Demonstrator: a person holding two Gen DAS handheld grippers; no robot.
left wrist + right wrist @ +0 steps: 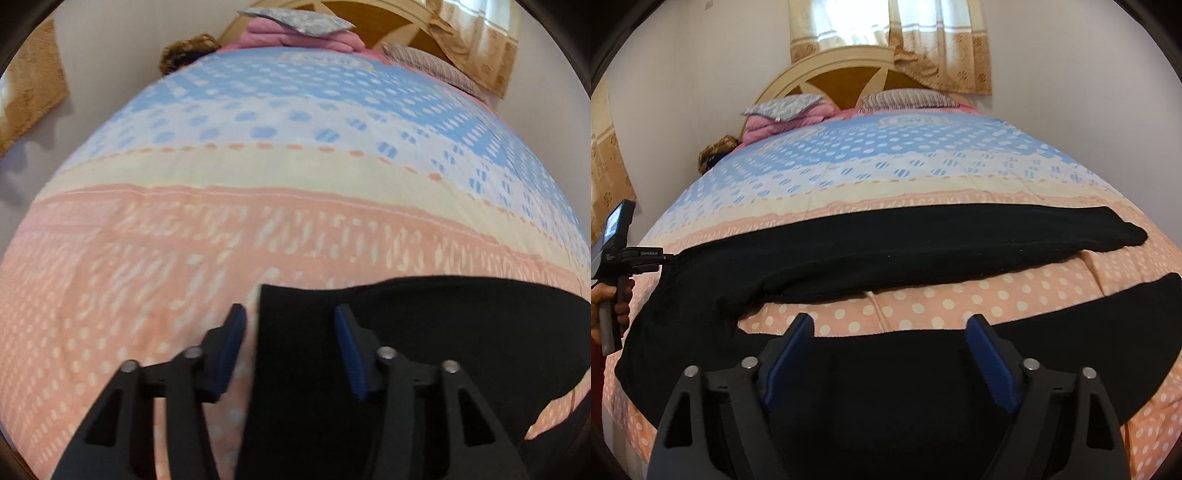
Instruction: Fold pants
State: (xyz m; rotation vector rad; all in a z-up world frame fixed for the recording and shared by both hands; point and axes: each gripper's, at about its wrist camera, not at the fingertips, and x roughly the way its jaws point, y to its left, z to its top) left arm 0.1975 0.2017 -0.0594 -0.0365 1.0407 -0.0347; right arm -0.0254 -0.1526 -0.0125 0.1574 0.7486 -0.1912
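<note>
Two grippers are over a bed covered by a quilt (923,173) patterned in blue, cream and peach. The black pants (886,251) lie spread across the peach end of the quilt: one leg runs along the far side, the other along the near edge, joined at the left of the right wrist view, with a dotted strip of quilt showing between them. The right gripper (888,325) stands with jaws wide apart over the near leg, nothing pressed between its blue pads. The left gripper (288,314) has its jaws apart, narrower than the right; the straight edge of the pants falls in the gap, pads not seen pressing it. A hand (605,306) grips the left tool's handle. Pillows (897,99) rest against the headboard (827,70)
</note>
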